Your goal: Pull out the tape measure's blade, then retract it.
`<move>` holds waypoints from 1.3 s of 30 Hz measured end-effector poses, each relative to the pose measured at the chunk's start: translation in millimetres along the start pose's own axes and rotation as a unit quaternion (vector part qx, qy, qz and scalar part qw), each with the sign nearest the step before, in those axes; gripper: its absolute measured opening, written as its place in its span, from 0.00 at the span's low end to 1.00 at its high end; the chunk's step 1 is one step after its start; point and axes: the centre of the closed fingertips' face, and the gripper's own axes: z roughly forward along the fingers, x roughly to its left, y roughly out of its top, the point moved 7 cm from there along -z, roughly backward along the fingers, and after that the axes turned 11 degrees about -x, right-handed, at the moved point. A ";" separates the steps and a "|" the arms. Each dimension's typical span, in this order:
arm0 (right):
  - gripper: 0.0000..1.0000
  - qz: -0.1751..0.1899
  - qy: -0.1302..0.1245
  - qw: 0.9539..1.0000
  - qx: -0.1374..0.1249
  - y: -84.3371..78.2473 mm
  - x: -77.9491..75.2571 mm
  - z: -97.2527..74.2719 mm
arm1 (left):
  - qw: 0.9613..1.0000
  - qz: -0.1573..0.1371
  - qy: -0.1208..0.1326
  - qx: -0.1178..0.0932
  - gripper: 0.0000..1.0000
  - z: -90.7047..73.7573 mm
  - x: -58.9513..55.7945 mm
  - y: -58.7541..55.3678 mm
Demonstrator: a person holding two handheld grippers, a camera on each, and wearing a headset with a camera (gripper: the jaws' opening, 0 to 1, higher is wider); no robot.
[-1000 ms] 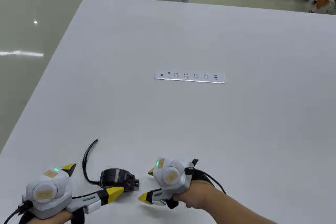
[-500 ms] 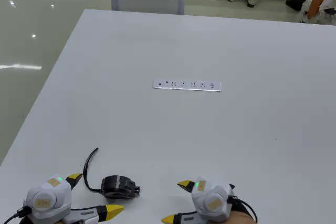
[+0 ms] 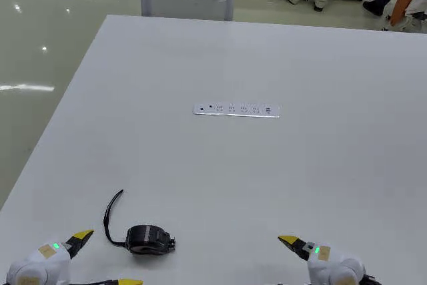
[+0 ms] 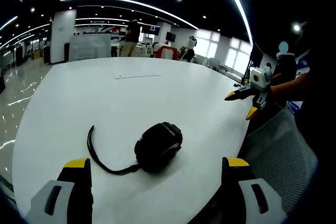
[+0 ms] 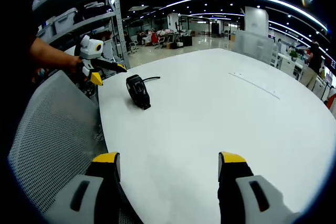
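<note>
Right gripper (image 5: pixel 168 160) sits farther than before from the round black tape measure (image 3: pixel 148 239), which lies just ahead of the left gripper (image 4: pixel 156 165); both gape wide, empty.

Bright, even overhead light in head view; sharp, no motion blur. White glare streaks on glossy floor (image 3: pixel 40 31) at upper left. Soft, faint shadow under tape measure (image 3: pixel 148 239) on white tabletop (image 3: pixel 267 178). Heavy fisheye bending in both gripper views, with curved ceiling light strips (image 4: pixel 236 9), darker surroundings and slightly soft far background.
</note>
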 end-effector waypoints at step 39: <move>1.00 0.006 -0.068 0.998 -0.002 -25.7 -26.7 -60.4 | 0.998 0.055 -0.012 0.002 1.00 -14.4 9.0 -1.3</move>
